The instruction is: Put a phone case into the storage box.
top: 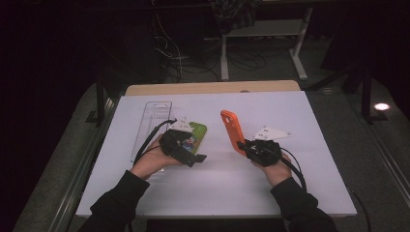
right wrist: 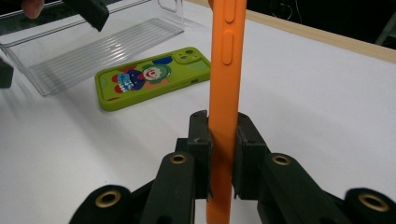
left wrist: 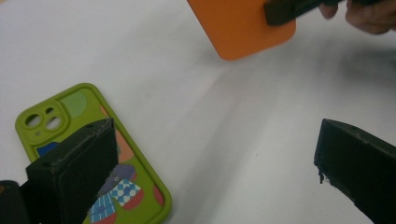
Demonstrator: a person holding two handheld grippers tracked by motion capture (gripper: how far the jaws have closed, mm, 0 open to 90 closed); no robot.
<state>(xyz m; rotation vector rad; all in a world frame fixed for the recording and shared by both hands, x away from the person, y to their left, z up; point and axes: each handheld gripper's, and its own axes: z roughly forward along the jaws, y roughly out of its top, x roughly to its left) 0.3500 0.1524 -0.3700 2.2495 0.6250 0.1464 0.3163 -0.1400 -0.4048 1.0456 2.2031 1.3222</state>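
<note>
Here the right gripper (right wrist: 223, 154) pinches the slim orange silicone phone case (right wrist: 224, 93) edge-on, upright and clear of the white bench (top: 232, 183), probably so it can be carried toward the clear ribbed plastic tray (top: 152, 121) at ten o'clock. The left gripper (left wrist: 210, 168) hangs spread wide over the lime-green cartoon-printed phone case (left wrist: 88, 154), lying flat just beside the tray, likely ready to seize it.

Overhead camera faces forward; both close gripper cameras share the green phone case (left wrist: 93, 154).
</note>
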